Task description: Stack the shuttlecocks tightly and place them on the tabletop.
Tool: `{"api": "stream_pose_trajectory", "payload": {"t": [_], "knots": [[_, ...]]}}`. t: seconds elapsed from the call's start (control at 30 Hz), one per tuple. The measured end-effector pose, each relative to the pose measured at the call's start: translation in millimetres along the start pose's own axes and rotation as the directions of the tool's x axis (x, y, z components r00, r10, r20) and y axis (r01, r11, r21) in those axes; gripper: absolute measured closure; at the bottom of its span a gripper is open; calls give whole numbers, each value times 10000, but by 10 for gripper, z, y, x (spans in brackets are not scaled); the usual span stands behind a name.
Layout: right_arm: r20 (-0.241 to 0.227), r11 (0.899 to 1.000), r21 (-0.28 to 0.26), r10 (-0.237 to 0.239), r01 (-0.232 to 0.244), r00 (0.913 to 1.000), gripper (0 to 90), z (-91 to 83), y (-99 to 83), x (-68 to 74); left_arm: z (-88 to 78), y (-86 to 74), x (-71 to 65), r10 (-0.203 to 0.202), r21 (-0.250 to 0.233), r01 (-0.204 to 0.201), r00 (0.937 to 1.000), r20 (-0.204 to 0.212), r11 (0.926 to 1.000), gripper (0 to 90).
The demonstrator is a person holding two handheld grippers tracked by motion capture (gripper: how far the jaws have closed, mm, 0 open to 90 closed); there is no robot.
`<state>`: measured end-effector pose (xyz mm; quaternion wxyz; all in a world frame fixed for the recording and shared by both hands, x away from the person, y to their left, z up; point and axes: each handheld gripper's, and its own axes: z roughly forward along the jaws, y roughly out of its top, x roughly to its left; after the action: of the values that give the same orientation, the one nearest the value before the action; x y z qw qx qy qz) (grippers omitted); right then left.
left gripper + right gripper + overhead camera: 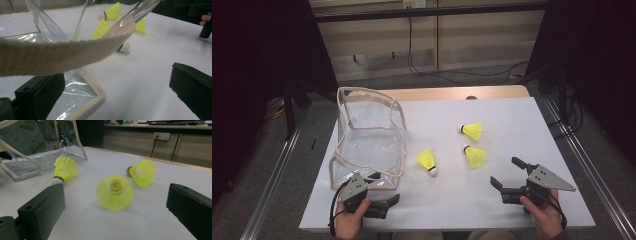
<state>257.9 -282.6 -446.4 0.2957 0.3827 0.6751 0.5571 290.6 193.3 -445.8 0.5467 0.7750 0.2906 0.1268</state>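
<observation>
1. I look down on a white table (pixel 512 200) with a wooden far edge, grey floor around it, and cables along a wood-panelled wall behind.
2. A clear bag (pixel 369 135) with beige trim stands on the left half of the table, its mouth open.
3. Three yellow shuttlecocks lie right of the bag: the near shuttle (pixel 427 161) just beside the bag's front corner, the middle shuttle (pixel 475 155) and the far shuttle (pixel 472 131) further right, close to each other.
4. My left gripper (pixel 384 197) sits at the bag's front edge, jaws apart. In the left gripper view the beige strap (pixel 62 53) runs across in front of the jaws; I cannot tell whether it touches them.
5. My right gripper (pixel 508 176) rests near the table's front right, jaws wide apart and holding nothing, pointing towards the shuttles.
6. In the right gripper view the middle shuttle (pixel 115 192) lies between the jaws but well ahead of them, skirt facing me.
</observation>
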Motion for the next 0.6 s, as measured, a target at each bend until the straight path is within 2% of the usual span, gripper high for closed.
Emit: {"api": "stream_pose_trajectory", "payload": {"t": [0.27, 0.43, 0.6], "knots": [[107, 9999, 12, 103, -103, 9999, 11, -12, -2, -29, 37, -7, -13, -112, 255, 108, 9998, 159, 9996, 1], [176, 10000, 6, 79, -79, 9998, 6, -7, -3, -33, 54, -10, -38, -437, 127, 434, 9988, 240, 9990, 1], [258, 9999, -30, 160, -159, 9995, 4, -7, -1, -45, 64, -7, -39, -441, 289, 430, 9983, 390, 9987, 1]]}}
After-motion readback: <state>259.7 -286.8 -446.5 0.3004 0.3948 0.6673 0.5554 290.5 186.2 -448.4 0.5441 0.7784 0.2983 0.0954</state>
